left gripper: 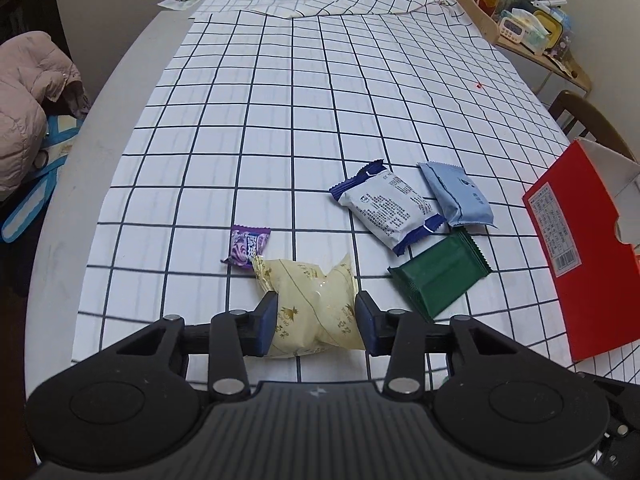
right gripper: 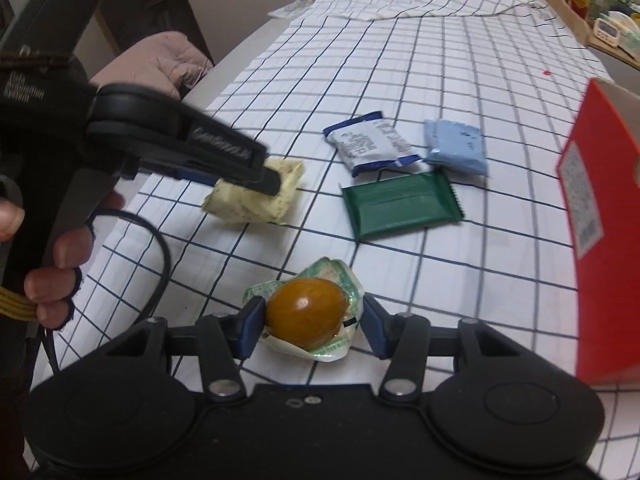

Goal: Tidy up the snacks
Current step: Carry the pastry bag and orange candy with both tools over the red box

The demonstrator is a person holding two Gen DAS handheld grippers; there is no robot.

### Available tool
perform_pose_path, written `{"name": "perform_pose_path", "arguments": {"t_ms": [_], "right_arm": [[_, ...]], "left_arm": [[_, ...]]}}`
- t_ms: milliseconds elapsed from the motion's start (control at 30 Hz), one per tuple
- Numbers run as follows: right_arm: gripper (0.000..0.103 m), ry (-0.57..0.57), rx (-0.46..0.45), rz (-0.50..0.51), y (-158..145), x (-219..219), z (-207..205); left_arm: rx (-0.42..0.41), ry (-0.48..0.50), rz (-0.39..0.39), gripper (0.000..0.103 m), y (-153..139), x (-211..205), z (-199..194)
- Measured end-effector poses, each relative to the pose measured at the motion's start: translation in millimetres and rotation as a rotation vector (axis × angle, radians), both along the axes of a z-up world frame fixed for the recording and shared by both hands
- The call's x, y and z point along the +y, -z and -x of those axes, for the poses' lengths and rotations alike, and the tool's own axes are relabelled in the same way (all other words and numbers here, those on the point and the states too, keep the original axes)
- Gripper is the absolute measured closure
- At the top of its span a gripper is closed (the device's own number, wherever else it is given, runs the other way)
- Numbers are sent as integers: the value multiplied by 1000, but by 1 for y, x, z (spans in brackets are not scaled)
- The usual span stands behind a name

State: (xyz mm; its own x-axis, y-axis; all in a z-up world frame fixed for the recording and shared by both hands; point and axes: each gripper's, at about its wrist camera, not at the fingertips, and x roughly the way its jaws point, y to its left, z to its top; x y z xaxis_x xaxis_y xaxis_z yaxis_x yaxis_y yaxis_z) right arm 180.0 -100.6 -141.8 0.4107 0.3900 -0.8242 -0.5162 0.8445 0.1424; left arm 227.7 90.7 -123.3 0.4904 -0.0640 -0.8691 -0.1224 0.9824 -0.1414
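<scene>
While left tongs (left gripper: 316, 322) pinch the cream packet (left gripper: 310, 308), right tongs (right gripper: 314, 326) grip the egg pouch (right gripper: 308, 314) — lengthwise across.

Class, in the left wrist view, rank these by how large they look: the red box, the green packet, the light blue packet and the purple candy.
1. red box
2. green packet
3. light blue packet, though it lies farther from the camera, so its gap to the green one is unsure
4. purple candy
</scene>
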Motion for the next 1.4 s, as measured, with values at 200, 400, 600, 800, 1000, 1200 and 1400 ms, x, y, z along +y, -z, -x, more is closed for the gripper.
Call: {"name": "perform_pose_path", "arguments": {"t_ms": [200, 400, 600, 800, 1000, 1200, 1400], "right_arm": [[53, 15, -28, -28, -25, -20, 15], [53, 30, -58, -59, -55, -43, 32], [53, 57, -97, -95, -81, -72, 42], [53, 107, -149, -111, -103, -111, 41], [53, 165, -187, -118, -121, -154, 33], [53, 231, -204, -122, -129, -199, 20], [53, 291, -199, -113, -130, -245, 6]], "left_arm": [[-23, -1, 16, 63, -24, -9, 21], [-45, 4, 10, 63, -51, -27, 40], [-96, 19, 24, 63, -80, -52, 56], [-140, 69, 44, 63, -106, -88, 62], [-165, 134, 66, 63, -123, -133, 59], [-169, 187, 78, 63, -129, -179, 50], [-164, 237, 65, 63, -128, -227, 35]]}}
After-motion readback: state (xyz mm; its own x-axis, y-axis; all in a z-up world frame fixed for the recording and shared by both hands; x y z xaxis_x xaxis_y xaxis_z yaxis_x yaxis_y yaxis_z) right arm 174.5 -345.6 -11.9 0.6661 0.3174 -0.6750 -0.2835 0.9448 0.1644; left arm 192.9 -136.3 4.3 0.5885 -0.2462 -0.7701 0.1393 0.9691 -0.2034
